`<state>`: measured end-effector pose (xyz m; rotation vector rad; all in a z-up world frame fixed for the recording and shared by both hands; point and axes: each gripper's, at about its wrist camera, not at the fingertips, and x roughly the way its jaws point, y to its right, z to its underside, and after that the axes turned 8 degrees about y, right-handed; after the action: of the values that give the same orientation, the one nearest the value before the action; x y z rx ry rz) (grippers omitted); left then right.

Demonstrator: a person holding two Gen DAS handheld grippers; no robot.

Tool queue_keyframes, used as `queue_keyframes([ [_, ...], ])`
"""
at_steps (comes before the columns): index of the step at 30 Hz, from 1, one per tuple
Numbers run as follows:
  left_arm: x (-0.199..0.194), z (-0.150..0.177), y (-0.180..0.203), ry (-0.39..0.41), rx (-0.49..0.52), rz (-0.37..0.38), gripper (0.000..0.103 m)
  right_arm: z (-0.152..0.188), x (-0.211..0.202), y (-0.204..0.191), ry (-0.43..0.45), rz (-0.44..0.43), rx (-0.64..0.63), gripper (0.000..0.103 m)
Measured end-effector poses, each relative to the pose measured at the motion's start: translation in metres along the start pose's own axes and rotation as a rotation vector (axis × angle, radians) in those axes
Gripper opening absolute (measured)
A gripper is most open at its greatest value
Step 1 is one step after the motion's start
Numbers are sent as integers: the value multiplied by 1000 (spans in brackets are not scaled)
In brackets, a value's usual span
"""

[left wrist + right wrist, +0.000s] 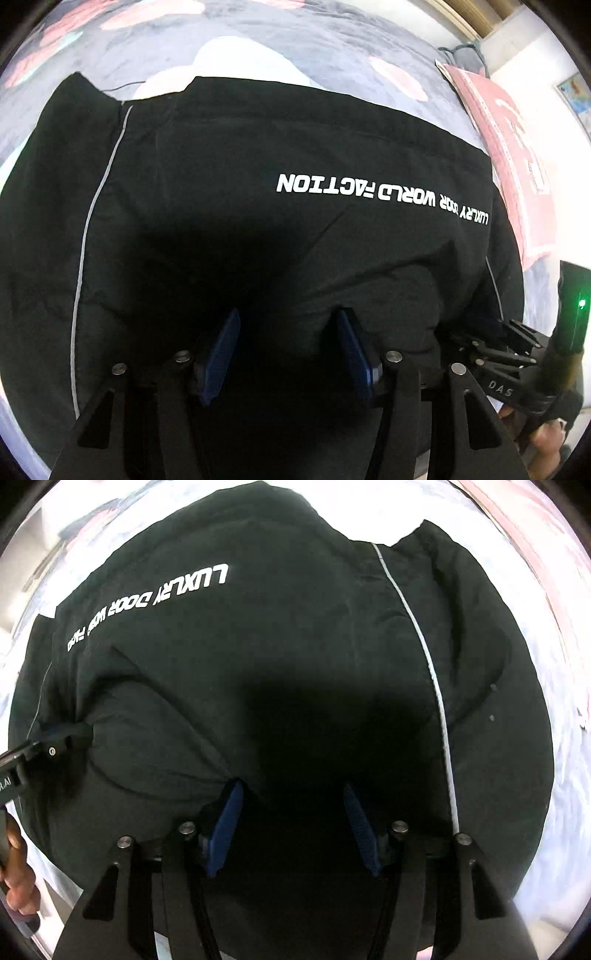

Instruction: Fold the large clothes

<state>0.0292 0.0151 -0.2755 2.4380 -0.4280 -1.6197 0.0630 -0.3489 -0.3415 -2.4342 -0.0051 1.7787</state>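
A black garment (258, 177) lies spread on a bed with a grey-blue patterned cover (295, 40), filling most of both wrist views. White lettering (380, 195) runs across it, and a thin pale piping line (92, 221) curves down one side.

In the left wrist view the left tool (288, 325) points steeply down at the cloth, its blue pads (221, 354) spread apart with dark fabric showing in the gap; whether the pads press on the cloth cannot be told, since that area is in deep shadow. The lettering sits at about 1 o'clock from this tool, the piping at 9 o'clock. A pink pillow (513, 162) lies on the bed at 2 o'clock. The right tool (491, 343) enters at 4 o'clock, at the garment's near edge.

In the right wrist view the right tool (293, 801) is also spread over the garment (295, 646), the piping (432, 672) at 2 o'clock and the lettering (147, 602) at 11 o'clock. The left tool (74, 734) reaches in at 9 o'clock, its tip in a bunched fold, with a hand (18, 871) below it.
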Motion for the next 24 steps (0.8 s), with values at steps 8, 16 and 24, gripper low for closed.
queue_keyframes([
  [8, -51, -1, 23, 65, 112, -84, 58, -2, -36, 1, -13, -22, 43, 60],
  [16, -155, -33, 71, 315, 283, -270, 58, -31, -153, -23, 226, 18, -52, 64],
  [24, -262, -45, 95, 542, 199, -209, 64, -40, -240, -64, 361, 50, -60, 73],
])
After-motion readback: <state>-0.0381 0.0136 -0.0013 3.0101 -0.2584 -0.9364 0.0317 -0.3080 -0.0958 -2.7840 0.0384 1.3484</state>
